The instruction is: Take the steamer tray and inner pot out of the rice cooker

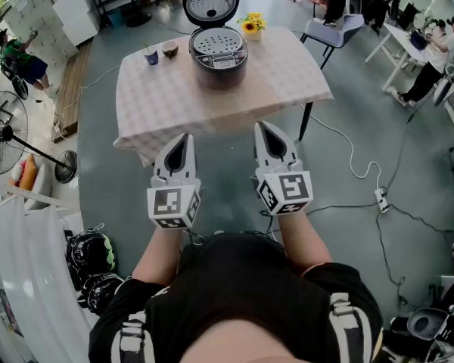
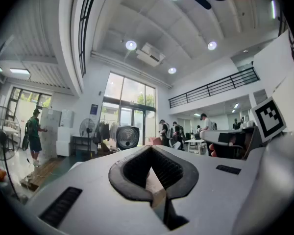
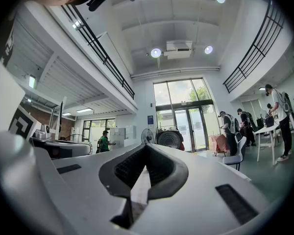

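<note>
The dark rice cooker [image 1: 219,57] stands at the far middle of the table with its lid [image 1: 210,2] raised. The perforated steamer tray [image 1: 218,42] sits in its mouth and hides the inner pot beneath. My left gripper [image 1: 178,139] and right gripper [image 1: 264,128] hover side by side at the table's near edge, well short of the cooker, both shut and empty. From the left gripper view the jaws [image 2: 151,147] meet with the cooker lid [image 2: 127,137] far beyond. The right gripper [image 3: 146,146] is likewise shut, lid [image 3: 169,139] ahead.
The table [image 1: 174,104] has a checked cloth. A blue cup [image 1: 151,55], a brown cup [image 1: 170,49] and a sunflower pot [image 1: 251,26] stand near the cooker. A chair [image 1: 329,30] is at the far right, a floor fan [image 1: 4,138] left, a power strip [image 1: 380,197] right.
</note>
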